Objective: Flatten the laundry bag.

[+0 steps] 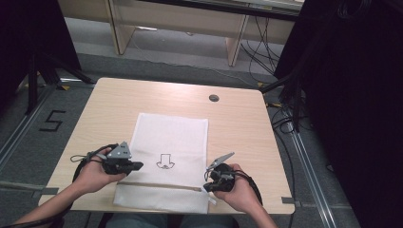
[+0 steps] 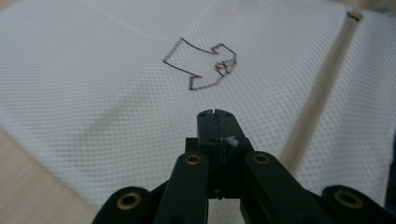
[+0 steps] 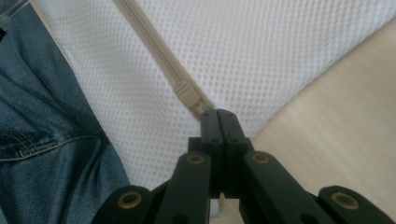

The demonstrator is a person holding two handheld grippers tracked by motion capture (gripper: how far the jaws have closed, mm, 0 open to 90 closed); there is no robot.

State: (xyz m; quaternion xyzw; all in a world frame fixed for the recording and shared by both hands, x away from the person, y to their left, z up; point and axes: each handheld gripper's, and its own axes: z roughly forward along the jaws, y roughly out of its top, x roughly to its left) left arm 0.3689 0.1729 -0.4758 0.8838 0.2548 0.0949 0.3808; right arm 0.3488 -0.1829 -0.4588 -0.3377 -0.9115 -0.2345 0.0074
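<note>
While the white mesh laundry bag [image 1: 171, 156] lies flat at the table's [image 1: 237, 123] six o'clock edge, its zipper [image 3: 154, 51] running across the near end, the right gripper [image 3: 218, 114] sits at the zipper's slider [image 3: 189, 95], jaws pressed together, apparently on the pull. At nine o'clock, the left gripper [image 2: 215, 116] rests jaws together on the mesh. The step looks like opening the zip; next, the left must pin the fabric while the right draws the slider across.
</note>
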